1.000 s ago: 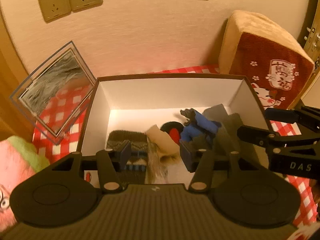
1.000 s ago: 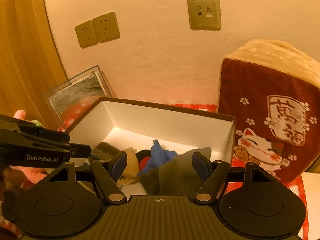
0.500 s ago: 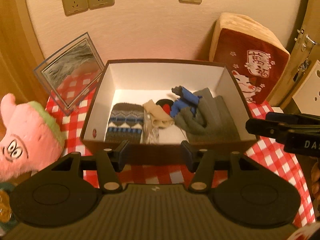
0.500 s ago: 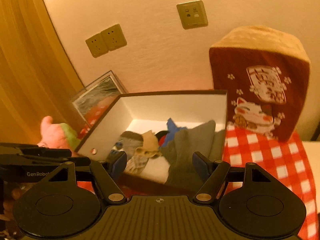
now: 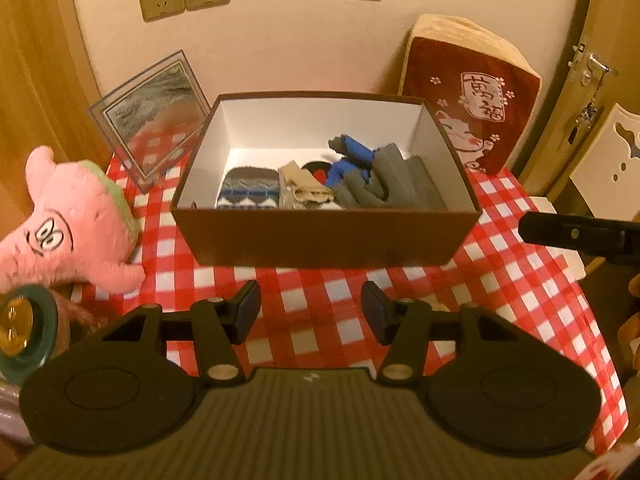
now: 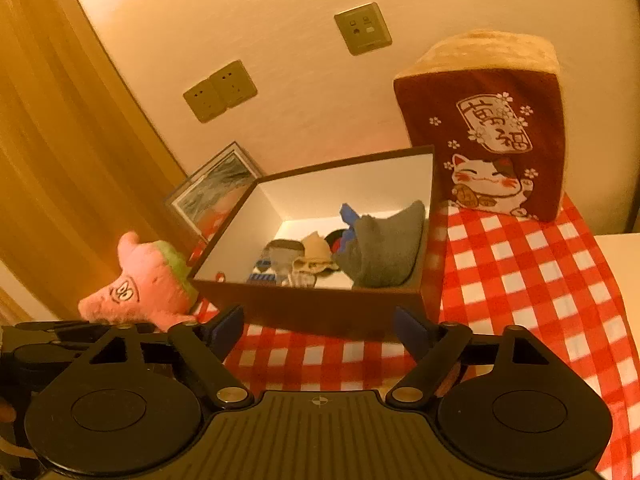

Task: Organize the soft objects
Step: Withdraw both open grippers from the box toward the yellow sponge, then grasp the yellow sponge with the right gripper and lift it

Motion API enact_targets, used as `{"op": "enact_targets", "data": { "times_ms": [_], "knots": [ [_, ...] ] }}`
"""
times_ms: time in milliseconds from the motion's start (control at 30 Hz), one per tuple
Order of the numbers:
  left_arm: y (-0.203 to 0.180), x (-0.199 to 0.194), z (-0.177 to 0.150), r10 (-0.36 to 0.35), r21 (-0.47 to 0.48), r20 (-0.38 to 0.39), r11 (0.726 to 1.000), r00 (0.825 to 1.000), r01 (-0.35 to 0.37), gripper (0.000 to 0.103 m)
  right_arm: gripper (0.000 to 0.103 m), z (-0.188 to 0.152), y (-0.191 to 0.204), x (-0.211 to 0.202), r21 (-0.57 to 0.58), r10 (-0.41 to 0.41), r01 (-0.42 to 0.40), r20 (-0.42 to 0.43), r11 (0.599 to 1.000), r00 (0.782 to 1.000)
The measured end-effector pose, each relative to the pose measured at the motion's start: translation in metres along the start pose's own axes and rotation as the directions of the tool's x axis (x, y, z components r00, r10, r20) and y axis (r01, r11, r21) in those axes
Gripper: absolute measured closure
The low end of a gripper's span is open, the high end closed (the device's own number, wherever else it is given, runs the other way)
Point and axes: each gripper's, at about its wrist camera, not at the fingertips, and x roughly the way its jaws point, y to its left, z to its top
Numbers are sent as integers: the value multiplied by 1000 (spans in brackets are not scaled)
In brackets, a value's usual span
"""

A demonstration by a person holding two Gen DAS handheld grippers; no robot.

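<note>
1. The soft things lie in an open brown box (image 5: 328,236) with white inner walls: a patterned knit piece (image 5: 248,194) at its left, a beige piece (image 5: 302,190) beside it, a blue item (image 5: 352,158) behind, and grey folded cloth (image 5: 394,184) filling its right side.
2. The box stands on the counter's red-and-white checked cloth (image 5: 320,304), toward the far edge by the wall.
3. A pink plush toy (image 5: 76,220) lies just off the box's left side, near the counter's left edge.
4. A clear framed picture (image 5: 150,116) leans at the far left corner; a dark red cushion with a cat print (image 5: 472,100) stands upright at the far right corner.
5. The left claw (image 5: 311,312) is spread apart over bare cloth near the front edge, with nothing between its fingers.
6. The right claw (image 6: 320,330) has just been widening its jaws; it stands apart, empty, short of the box's front wall.
</note>
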Motion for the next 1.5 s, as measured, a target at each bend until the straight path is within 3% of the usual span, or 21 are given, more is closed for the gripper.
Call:
{"op": "enact_targets", "data": {
  "times_ms": [167, 233, 433, 1000, 1500],
  "knots": [
    [-5, -9, -18, -17, -8, -10, 1000, 1000, 17, 50, 2, -17, -4, -14, 23, -1, 2, -16, 1000, 1000],
    [-7, -12, -26, -20, -9, -15, 1000, 1000, 20, 50, 0, -24, -6, -19, 36, -4, 4, -21, 999, 1000],
    [-13, -13, -44, -49, -11, -43, 999, 998, 49, 50, 0, -41, -10, -31, 33, -26, 28, -36, 999, 999],
    [-36, 4, -87, -108, 4, -157, 994, 982, 110, 50, 0, -102, -17, -31, -42, -90, 83, -189, 996, 978],
    [-47, 26, -109, -117, 8, -238, 992, 964, 123, 50, 0, -134, -9, -9, -252, -119, 56, -243, 966, 963]
  ]
}}
